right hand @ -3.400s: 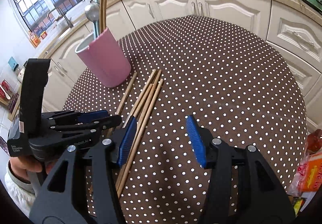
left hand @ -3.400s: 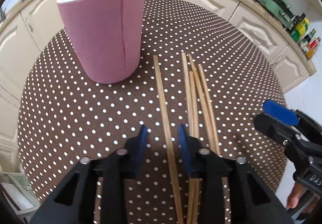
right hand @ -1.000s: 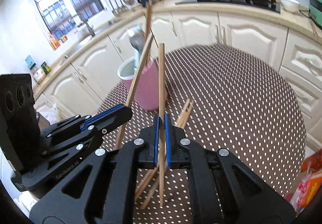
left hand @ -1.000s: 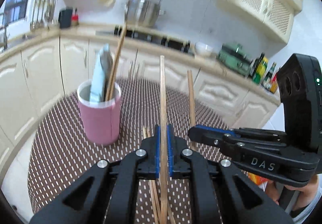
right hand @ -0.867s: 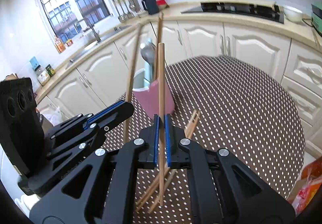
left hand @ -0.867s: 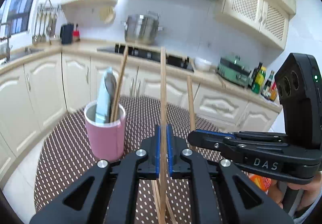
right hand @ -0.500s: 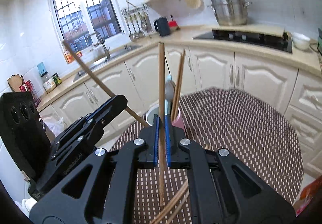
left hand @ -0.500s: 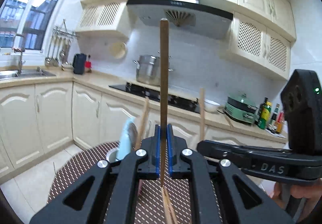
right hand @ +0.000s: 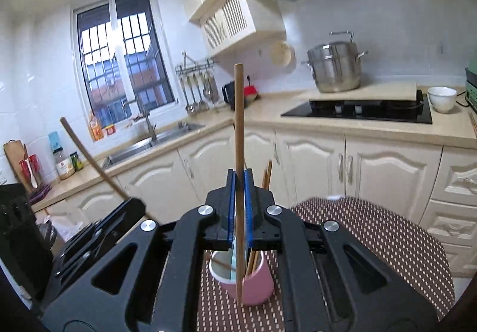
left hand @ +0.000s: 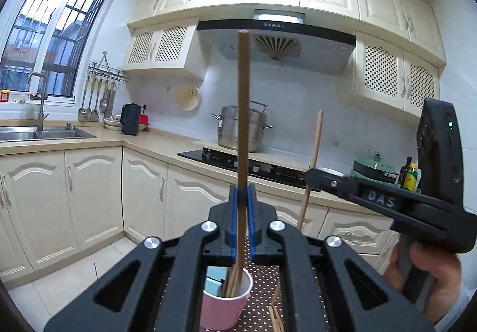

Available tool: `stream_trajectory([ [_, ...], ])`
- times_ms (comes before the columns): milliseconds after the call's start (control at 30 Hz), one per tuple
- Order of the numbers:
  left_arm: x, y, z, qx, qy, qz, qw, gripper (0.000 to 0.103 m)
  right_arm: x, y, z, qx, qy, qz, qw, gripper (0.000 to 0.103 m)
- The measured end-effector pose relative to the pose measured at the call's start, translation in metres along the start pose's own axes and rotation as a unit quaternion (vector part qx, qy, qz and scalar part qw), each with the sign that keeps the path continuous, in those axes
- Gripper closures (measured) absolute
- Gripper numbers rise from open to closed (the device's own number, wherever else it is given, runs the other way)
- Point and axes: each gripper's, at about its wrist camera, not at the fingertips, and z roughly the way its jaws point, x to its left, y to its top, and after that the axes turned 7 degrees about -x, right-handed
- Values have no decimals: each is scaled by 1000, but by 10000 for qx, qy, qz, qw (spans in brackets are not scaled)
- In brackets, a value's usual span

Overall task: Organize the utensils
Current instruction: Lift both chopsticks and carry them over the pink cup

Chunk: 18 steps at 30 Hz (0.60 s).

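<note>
- Above the pink cup (left hand: 226, 302) on the dotted table (right hand: 372, 242), your left gripper (left hand: 241, 221) was clamped on an upright chopstick (left hand: 243, 123).
- Your right gripper (right hand: 237, 209) pinched a second chopstick (right hand: 238, 123), also upright over that cup.
- Spare chopsticks (left hand: 275, 318) lay just beside the cup.

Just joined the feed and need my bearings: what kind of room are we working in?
A home kitchen, by the look of it: a steel stockpot sits by a black cooktop under a range hood, and a sink lies below the window. Cream cabinets run all round.
</note>
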Motion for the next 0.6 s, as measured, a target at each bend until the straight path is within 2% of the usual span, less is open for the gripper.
stream_trajectory([
  [267, 13, -11, 16, 225, 251, 127, 9994, 97, 7, -14, 20, -408, -83, -193, 9989, 97],
  [600, 20, -45, 33, 796, 191, 20, 9966, 97, 0, -34, 37, -82, -72, -207, 9997, 97],
])
